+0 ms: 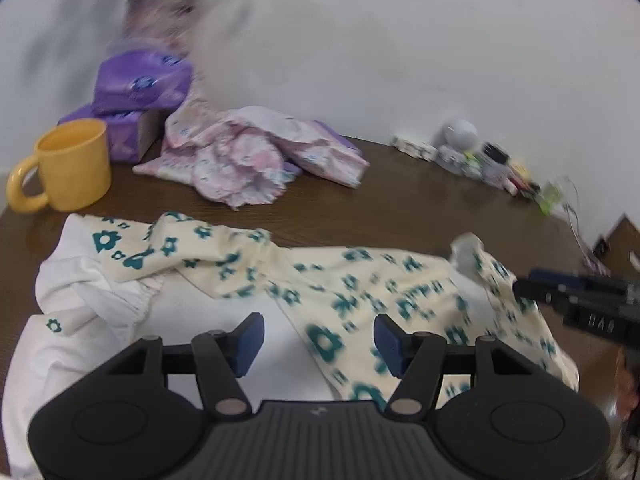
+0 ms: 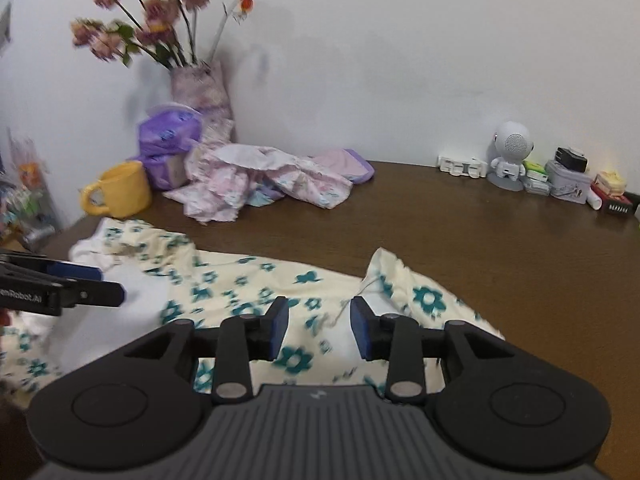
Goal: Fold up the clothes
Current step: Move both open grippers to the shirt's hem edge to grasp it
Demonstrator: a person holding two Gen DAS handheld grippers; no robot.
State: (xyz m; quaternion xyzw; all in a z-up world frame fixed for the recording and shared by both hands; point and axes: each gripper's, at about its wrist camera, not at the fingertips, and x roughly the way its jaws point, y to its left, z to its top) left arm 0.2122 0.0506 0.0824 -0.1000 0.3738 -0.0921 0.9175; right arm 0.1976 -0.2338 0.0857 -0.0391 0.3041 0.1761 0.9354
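A cream garment with teal flowers point(image 1: 360, 280) lies crumpled across the brown table, its white inner side point(image 1: 224, 320) turned up in places. My left gripper point(image 1: 320, 340) hovers over its near part, jaws open, with nothing between the blue pads. In the right wrist view the same garment point(image 2: 248, 280) spreads under my right gripper point(image 2: 320, 330), which is also open with only cloth beneath it. A raised corner of the fabric point(image 2: 384, 264) stands just beyond the right gripper. Each gripper shows at the edge of the other's view: the right gripper point(image 1: 520, 286) and the left gripper point(image 2: 112, 284).
A pink patterned garment point(image 2: 264, 184) is heaped at the back of the table point(image 2: 480, 248). Near it stand a yellow mug point(image 2: 120, 194), purple tissue packs point(image 2: 168, 136) and a vase of flowers point(image 2: 200, 84). A small white robot figure point(image 2: 510, 152) and little boxes line the back right.
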